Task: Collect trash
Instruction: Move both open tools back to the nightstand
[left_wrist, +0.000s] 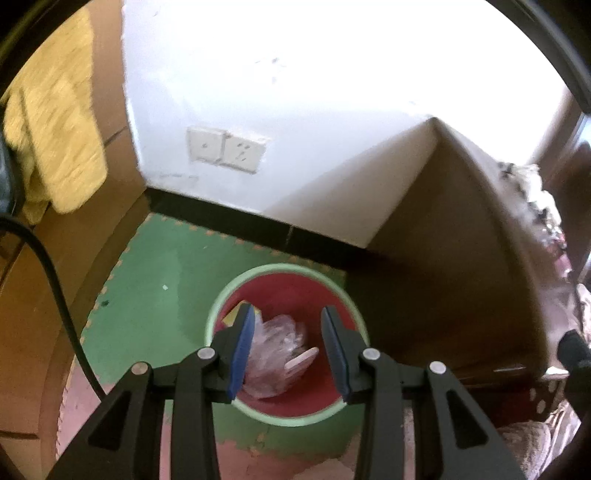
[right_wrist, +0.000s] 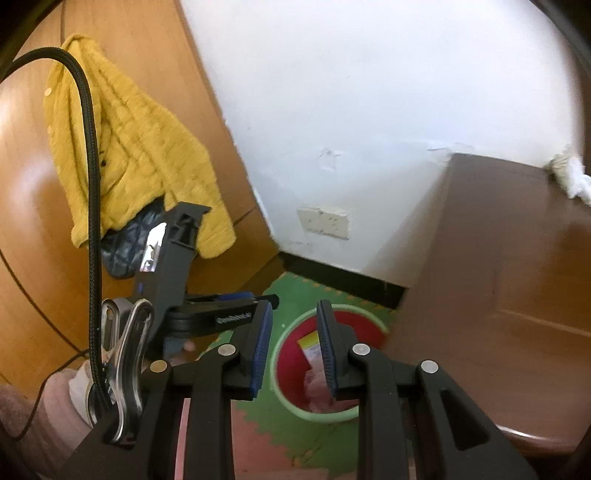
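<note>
left gripper (left_wrist: 288, 350): jaws part-open, empty, directly above bin (left_wrist: 216, 306) | right gripper (right_wrist: 295, 347): jaws part-open, empty, bin below-ahead | trash: plastic bag (left_wrist: 277, 354) already inside bin | nearer: left

A bin (left_wrist: 286, 271) had a pale green rim and a red inside. In it lay crumpled pinkish clear plastic (left_wrist: 275, 341) and a yellow and red packet (right_wrist: 309, 341). The floor mat (left_wrist: 155, 273) was green with toothed orange-edged seams, joined to pink tiles. A mustard yellow ribbed garment (right_wrist: 136, 147) hung on orange-brown wood. The wall (left_wrist: 295, 92) was white above a black skirting. Both grippers were black with blue pads (left_wrist: 242, 349).
</note>
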